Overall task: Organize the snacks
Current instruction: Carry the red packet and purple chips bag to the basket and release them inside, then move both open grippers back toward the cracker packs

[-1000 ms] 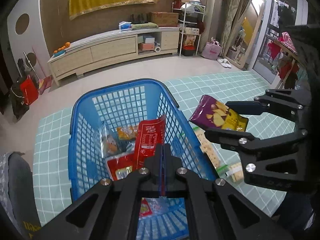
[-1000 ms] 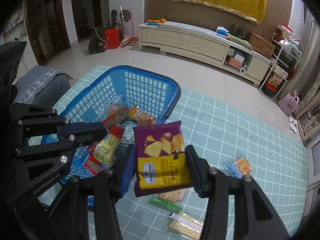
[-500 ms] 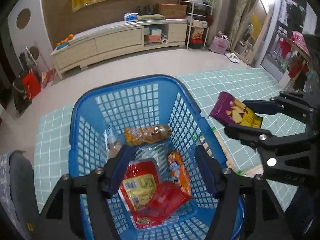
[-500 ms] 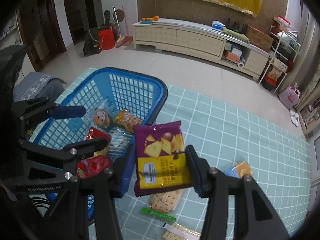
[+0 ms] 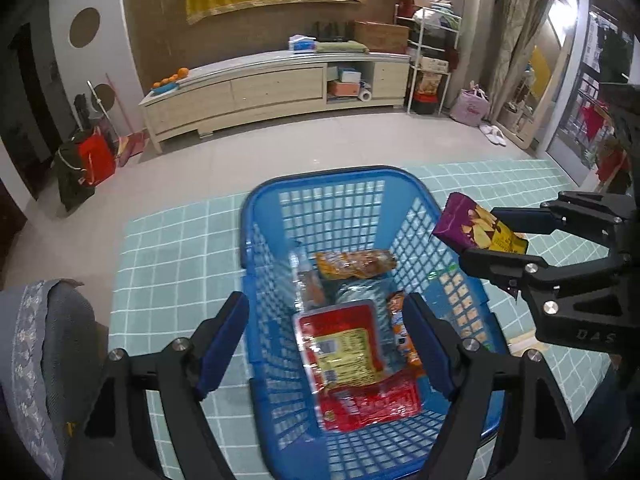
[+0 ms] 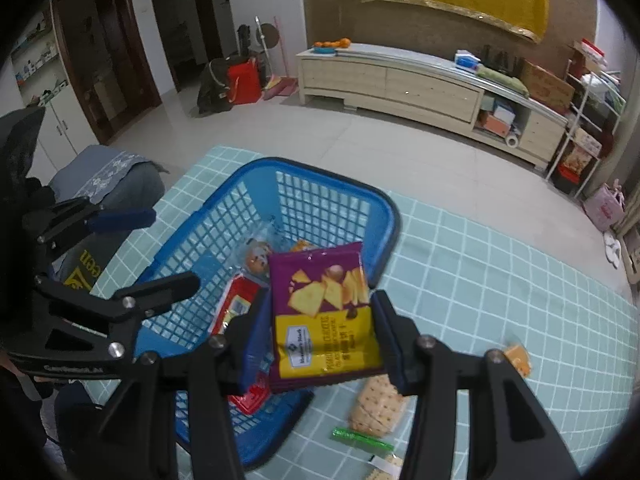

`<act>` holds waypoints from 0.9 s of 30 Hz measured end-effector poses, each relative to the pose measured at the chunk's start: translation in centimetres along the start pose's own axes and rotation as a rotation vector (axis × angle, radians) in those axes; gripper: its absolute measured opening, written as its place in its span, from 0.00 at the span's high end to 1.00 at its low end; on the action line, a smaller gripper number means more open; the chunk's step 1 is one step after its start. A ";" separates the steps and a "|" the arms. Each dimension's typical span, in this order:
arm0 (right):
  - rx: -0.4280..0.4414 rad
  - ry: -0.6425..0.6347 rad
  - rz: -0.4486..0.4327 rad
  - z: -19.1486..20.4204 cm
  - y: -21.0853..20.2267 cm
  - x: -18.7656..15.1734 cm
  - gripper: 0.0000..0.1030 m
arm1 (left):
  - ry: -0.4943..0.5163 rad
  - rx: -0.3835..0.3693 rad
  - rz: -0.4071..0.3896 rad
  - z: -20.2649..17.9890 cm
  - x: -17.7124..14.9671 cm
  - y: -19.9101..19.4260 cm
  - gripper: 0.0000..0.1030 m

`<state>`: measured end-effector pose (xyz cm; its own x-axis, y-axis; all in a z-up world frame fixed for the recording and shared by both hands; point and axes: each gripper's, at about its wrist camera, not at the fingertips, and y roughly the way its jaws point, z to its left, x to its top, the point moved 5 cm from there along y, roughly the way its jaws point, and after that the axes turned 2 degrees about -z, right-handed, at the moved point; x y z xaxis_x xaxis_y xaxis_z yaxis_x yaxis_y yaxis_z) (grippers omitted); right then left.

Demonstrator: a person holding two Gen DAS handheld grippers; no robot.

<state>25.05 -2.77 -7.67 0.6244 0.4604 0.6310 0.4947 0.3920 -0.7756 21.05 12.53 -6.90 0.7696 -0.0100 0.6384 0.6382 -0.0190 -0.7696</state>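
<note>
A blue plastic basket [image 5: 332, 176] stands on the teal checked mat [image 5: 176, 248]. Inside lie a red snack pack [image 5: 344, 344], an orange pack [image 5: 352, 264] and other wrapped snacks. My left gripper [image 5: 326, 340] hovers over the basket's near half; its jaws are opening and grip nothing. My right gripper [image 6: 322, 336] is shut on a purple chip pack [image 6: 320, 312] held upright by its sides, just right of the basket [image 6: 340, 184]. In the left wrist view the purple chip pack [image 5: 476, 228] sits in the right gripper [image 5: 486, 236] near the basket's right rim.
Loose on the mat right of the basket lie a stack of crackers [image 6: 376, 404], a green stick pack [image 6: 362, 438] and a small orange pack [image 6: 516, 360]. A grey cushioned seat [image 5: 44, 340] is at the left. A long cabinet [image 5: 272, 88] stands by the far wall.
My left gripper let go of the red pack, which now lies in the basket, and its jaws spread wide. The right gripper carried the purple pack closer to the basket.
</note>
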 end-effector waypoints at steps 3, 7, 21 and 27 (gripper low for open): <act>-0.007 -0.017 0.014 0.3 1.1 0.6 0.47 | -0.017 0.011 0.002 1.0 -0.2 0.1 0.25; 0.005 -0.025 0.034 0.6 2.5 1.2 0.47 | -0.029 0.018 0.006 1.7 -0.1 0.4 0.25; -0.035 -0.043 0.069 0.5 4.5 1.1 0.21 | -0.027 0.034 0.015 1.7 -0.5 0.7 0.25; -0.066 -0.032 0.033 -0.6 0.9 0.3 0.20 | -0.020 0.018 -0.001 0.0 -0.6 -1.1 0.25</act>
<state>26.08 -2.75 -8.17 0.6218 0.4980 0.6045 0.5137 0.3233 -0.7947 19.92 12.60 -6.44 0.7690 0.0098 0.6392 0.6392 -0.0006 -0.7690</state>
